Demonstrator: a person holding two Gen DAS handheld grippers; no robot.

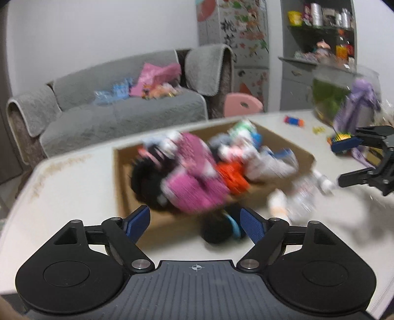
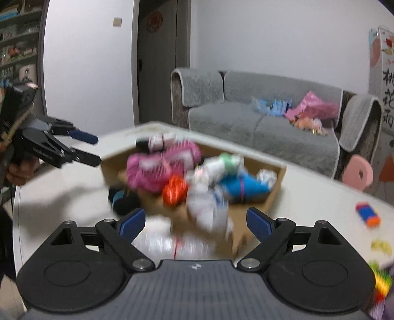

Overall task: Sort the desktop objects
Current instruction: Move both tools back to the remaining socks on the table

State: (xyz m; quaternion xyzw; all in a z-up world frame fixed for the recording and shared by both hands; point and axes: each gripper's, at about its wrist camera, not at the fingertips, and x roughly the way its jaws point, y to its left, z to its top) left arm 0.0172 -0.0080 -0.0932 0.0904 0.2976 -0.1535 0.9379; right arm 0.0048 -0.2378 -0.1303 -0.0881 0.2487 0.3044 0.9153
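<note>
Left wrist view: both grippers spread, box heaped

Left gripper (image 1: 195, 221) jaws wide apart, nothing between them. Cardboard box (image 1: 283, 141) at 12 o'clock on the white table (image 1: 73, 177), heaped with blurred items; pink bundle (image 1: 194, 172) on top. Black-and-blue object (image 1: 219, 227) lies outside the box's near wall. Right gripper (image 2: 195, 219) likewise spread, empty; white packets (image 2: 170, 242) just ahead.

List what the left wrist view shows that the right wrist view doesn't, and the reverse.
Only the left wrist view: a shelf cabinet, a purple bag, and the right gripper, open.
Only the right wrist view: a dark door, the wall switch, and the left gripper, open.
Both: the cardboard box piled with blurred items, the pink item, the grey sofa, the white table.
</note>
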